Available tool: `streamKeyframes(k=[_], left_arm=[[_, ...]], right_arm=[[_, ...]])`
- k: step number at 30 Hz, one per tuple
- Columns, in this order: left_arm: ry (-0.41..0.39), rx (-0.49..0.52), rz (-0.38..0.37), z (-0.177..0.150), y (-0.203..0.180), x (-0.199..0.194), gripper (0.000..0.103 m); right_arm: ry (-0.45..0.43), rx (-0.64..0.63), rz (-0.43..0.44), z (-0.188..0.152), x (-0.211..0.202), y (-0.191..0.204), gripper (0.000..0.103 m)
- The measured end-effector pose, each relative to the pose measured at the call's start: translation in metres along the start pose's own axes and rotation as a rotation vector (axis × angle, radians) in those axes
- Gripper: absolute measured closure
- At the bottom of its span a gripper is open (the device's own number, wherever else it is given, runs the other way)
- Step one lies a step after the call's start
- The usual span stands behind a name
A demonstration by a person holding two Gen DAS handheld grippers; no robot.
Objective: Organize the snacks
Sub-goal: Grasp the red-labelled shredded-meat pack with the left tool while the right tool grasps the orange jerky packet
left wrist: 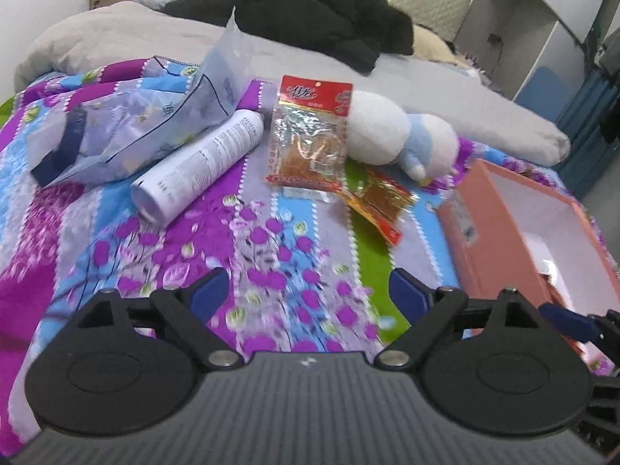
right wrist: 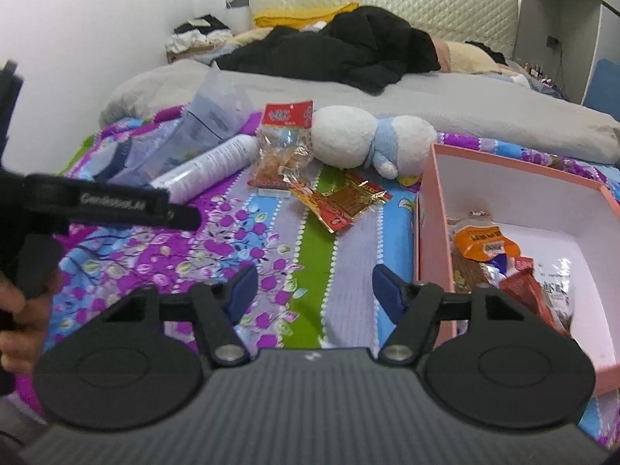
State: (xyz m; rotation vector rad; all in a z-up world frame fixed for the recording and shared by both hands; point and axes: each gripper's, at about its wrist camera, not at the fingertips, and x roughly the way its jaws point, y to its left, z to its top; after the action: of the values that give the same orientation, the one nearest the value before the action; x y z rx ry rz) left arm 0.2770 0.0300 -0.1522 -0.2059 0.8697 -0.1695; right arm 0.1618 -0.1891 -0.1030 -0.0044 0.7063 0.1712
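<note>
A bed covered with a floral bedspread in purple, blue and green fills both wrist views.

The left tongs hang over the spread with their blue-tipped jaws spread wide and nothing between them. Ahead of them and to the left lies a crumpled pale plastic bag with a dark strap. Just right of the bag, a white spray can lies on its side, touching the bag's edge. Straight ahead of the jaws sits a clear snack packet with a red header, partly propped against a white and blue plush toy on its right. Nearer the tongs, overlapping the first packet's lower right corner, lies a red and gold snack packet, flat on the spread. To the right of the tongs stands a pink box with a white interior.

The right tongs also hover with jaws wide apart and empty. The same two loose packets lie ahead of them. Just beside the right jaw, the pink box holds several snack packets, among them an orange packet. At the far left of this view, a hand grips the other tool's black body.

Beyond everything, black clothing is heaped on a grey blanket.
</note>
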Motion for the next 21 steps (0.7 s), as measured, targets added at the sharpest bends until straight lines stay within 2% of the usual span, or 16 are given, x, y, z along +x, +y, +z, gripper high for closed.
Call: streamKeyframes(k=[2,9,12,15,17,21], left_arm=[[0.013,-0.003,0.007,0.011,0.005,0.025,0.005],[0.068,0.022,-0.041,0.042,0.014,0.109,0.005],[0.075,0.042,-0.047,0.052,0.012,0.139,0.005],[0.071,0.063,-0.064,0.062,0.009,0.164,0.004],[0.088,0.094,-0.076,0.07,0.007,0.179,0.004],[0.058,0.153,-0.087,0.081,0.001,0.198,0.003]], right_arm=[[0.014,-0.001,-0.005,0.004,0.018,-0.002,0.04],[0.05,-0.023,-0.029,0.014,0.086,-0.006,0.042],[0.069,-0.03,-0.038,0.017,0.113,-0.008,0.05],[0.079,-0.052,-0.047,0.017,0.138,-0.007,0.05],[0.089,-0.06,-0.052,0.017,0.152,-0.008,0.054],[0.089,-0.079,-0.064,0.018,0.173,-0.009,0.056]])
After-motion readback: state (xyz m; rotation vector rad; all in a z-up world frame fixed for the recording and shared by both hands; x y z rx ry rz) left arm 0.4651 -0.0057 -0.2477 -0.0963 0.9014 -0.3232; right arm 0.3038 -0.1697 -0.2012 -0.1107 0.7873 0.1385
